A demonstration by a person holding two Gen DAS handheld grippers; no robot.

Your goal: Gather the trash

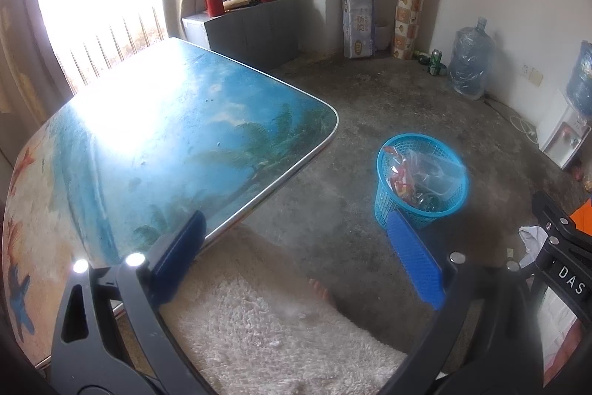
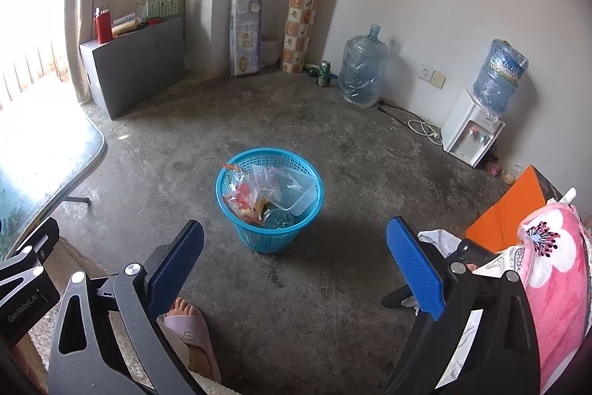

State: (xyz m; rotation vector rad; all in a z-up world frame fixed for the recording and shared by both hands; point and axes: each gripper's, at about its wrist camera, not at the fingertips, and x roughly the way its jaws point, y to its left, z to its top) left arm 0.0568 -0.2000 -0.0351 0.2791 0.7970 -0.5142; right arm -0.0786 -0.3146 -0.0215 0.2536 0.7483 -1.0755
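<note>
Blue plastic mesh marks the waste basket (image 2: 269, 198), standing on the bare concrete floor (image 2: 333, 143) just off the corner of the worktop (image 1: 166, 121). It already holds the trash (image 2: 259, 195): crinkled clear bags, red and orange wrappers, a clear plastic tub and what looks like a round lid at the bottom. Both tools hang empty. The left gripper (image 1: 296, 254) has its jaws spread wide over the edge of the worktop and a pale shaggy rug (image 1: 259, 328); the right gripper (image 2: 296, 265) is likewise released, pointed straight at the basket from above the floor, with a sandalled foot (image 2: 188, 324) beneath it. The worktop's beach-print surface looks bare, so I'd judge the collecting close to done, or between pieces. Any next move calls for spotting a leftover scrap; a crumpled white thing (image 2: 440, 239) beside the right jaws might be one, though I cannot tell.
</note>
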